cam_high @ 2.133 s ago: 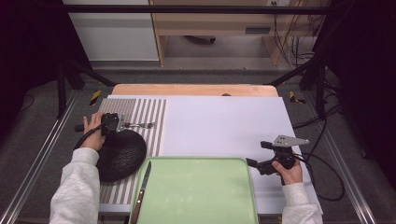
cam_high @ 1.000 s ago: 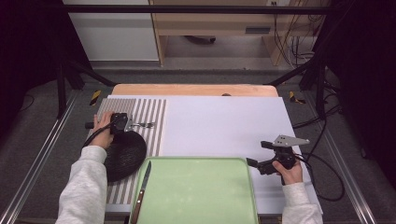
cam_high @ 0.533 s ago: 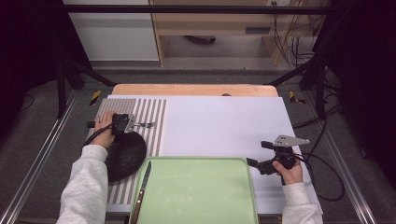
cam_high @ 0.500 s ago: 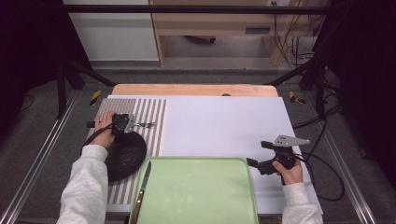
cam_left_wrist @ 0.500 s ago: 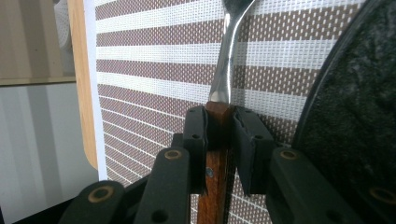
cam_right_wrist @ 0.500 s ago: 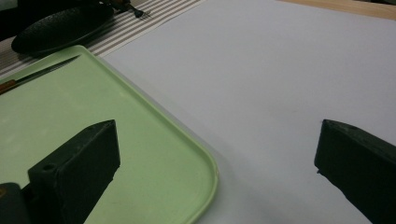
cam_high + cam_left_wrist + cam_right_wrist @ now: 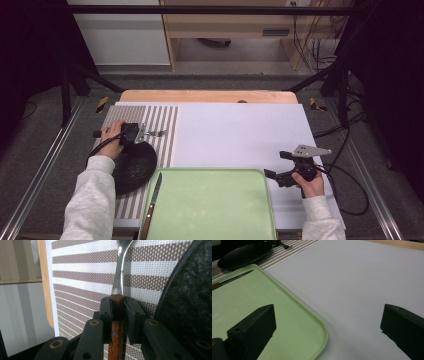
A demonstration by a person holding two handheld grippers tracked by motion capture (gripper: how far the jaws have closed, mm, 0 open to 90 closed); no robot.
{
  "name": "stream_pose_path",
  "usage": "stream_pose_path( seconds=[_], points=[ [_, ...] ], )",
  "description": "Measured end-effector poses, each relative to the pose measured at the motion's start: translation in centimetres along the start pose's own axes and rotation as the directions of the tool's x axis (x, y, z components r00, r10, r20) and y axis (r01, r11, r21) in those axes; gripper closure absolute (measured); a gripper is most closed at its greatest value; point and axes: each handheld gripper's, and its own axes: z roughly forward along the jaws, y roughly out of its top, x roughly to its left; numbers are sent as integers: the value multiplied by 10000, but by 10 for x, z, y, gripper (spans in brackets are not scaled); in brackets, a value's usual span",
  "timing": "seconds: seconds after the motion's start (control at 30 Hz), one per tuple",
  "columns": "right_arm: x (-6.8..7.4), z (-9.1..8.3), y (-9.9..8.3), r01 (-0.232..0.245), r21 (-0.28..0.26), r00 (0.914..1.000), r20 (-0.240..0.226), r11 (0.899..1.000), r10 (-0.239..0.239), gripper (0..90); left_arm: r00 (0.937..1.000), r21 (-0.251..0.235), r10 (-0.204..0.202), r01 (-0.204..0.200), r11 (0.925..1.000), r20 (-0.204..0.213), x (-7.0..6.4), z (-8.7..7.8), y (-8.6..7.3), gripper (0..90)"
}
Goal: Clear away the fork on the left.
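The left tongs pinch the fork beside the black plate; next, set it down. The right tongs gape, holding nothing.

Grey floor, wooden shelving, white cabinet, dark surroundings

The jaws clamp a fork's wooden handle over the striped mat, beside a black plate.

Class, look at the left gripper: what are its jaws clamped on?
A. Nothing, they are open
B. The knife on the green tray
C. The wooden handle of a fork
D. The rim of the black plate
C: in the left gripper view the left gripper is shut on the fork at its wooden handle, above the striped placemat and beside the black plate.
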Motion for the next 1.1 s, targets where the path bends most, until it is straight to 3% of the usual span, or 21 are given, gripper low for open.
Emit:
stream_pose_path(
  seconds=[0.33, 0.77, 1.1],
  points=[
    [0, 0, 0, -6, -1, 10000, 16, 10000, 6, 5, 9992, -141, -199, 194, 9997, -354, 1, -9, 2, 769],
    [1, -1, 1, 14, -34, 10000, 16, 10000, -14, 5, 9944, -393, -560, 526, 9978, -897, -2, -38, 6, 769],
    [1, -1, 1, 70, -54, 10000, 26, 10000, -70, 5, 9909, -122, -944, 937, 9955, -963, -9, -48, 16, 770]
  ],
)
